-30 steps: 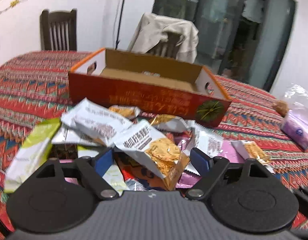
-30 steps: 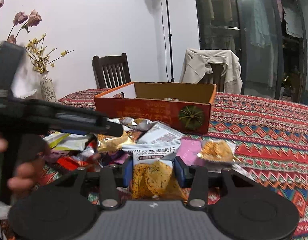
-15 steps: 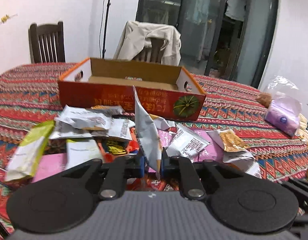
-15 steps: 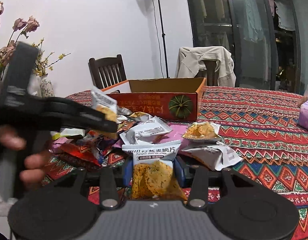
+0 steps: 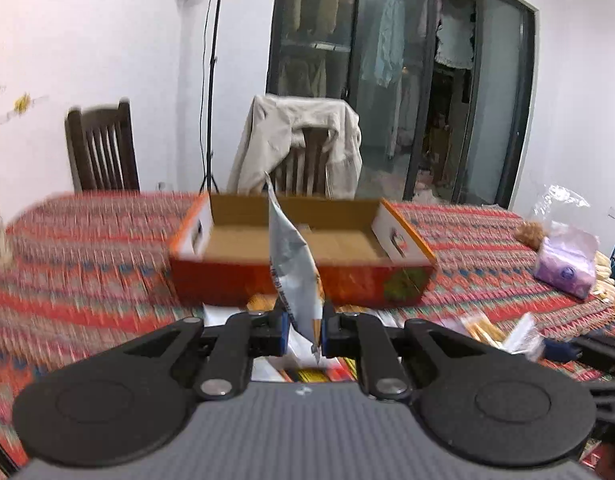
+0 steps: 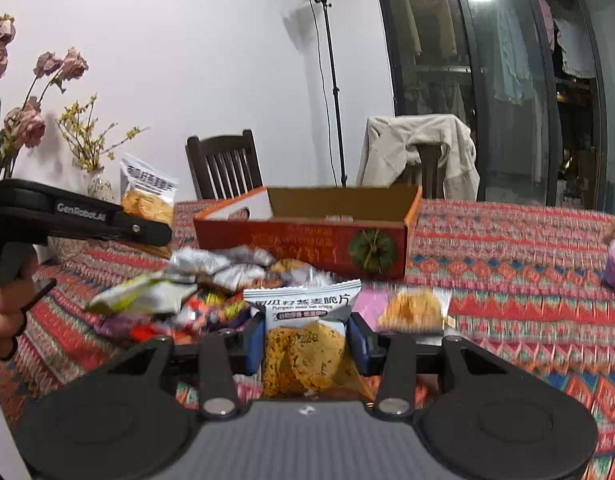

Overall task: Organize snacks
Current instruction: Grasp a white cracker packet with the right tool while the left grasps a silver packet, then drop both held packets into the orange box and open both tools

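My left gripper (image 5: 303,326) is shut on a white-and-orange cracker packet (image 5: 293,268), held edge-on above the table in front of the open orange cardboard box (image 5: 299,276). The same packet (image 6: 147,194) shows in the right wrist view, raised at the left. My right gripper (image 6: 305,342) is shut on a second cracker packet (image 6: 305,340) with a white top and orange crackers, held above the table. A pile of loose snack packets (image 6: 195,288) lies before the box (image 6: 307,240).
A patterned red tablecloth (image 6: 507,280) covers the table. A purple tissue pack (image 5: 565,262) lies at the right. A vase of dried flowers (image 6: 95,184) stands at the left. Two chairs stand behind the table, one draped with a jacket (image 5: 299,140).
My left gripper closed on a cracker packet from the pile and lifted it up toward the box. My right gripper kept its packet and rose slightly.
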### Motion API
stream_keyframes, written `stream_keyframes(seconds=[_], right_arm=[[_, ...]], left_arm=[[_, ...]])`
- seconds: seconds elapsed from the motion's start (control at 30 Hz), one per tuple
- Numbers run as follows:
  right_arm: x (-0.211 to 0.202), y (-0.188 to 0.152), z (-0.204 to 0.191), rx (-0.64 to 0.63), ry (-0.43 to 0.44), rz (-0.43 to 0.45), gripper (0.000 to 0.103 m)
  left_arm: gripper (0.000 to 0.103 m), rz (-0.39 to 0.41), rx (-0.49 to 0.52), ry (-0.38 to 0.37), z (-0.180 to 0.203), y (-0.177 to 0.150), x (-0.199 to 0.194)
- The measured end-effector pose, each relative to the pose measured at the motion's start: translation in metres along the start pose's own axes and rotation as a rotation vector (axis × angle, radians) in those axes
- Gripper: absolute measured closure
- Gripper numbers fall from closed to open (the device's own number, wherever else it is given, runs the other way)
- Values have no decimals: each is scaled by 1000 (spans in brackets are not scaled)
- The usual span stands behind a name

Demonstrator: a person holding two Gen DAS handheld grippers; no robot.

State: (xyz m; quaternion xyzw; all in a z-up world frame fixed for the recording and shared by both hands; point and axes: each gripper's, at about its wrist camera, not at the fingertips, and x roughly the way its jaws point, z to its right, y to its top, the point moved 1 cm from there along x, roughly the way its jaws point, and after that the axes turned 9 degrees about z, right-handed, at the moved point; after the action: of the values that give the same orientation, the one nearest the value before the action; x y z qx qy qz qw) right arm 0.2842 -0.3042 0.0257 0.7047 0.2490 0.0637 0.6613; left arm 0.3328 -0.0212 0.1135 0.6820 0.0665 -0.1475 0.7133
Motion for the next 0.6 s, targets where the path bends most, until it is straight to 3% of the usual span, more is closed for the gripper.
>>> stream_keyframes(seconds=[0.17, 0.23, 0.3, 0.43, 0.6], right_arm=[[33, 54, 17, 0, 32, 55, 61], [57, 79, 26, 7, 38, 71, 61], [92, 102, 35, 20, 49, 67, 61], [188, 124, 51, 13, -13, -39, 61], [308, 127, 81, 45, -132, -199, 61]], left_arm=[[88, -7, 27, -53, -41, 45, 55], [88, -26, 107, -71, -51, 55, 93], [88, -64, 147, -36, -61, 58, 134], [88, -178, 150, -36, -81, 58, 220], [88, -247, 147, 12, -95, 56, 298]])
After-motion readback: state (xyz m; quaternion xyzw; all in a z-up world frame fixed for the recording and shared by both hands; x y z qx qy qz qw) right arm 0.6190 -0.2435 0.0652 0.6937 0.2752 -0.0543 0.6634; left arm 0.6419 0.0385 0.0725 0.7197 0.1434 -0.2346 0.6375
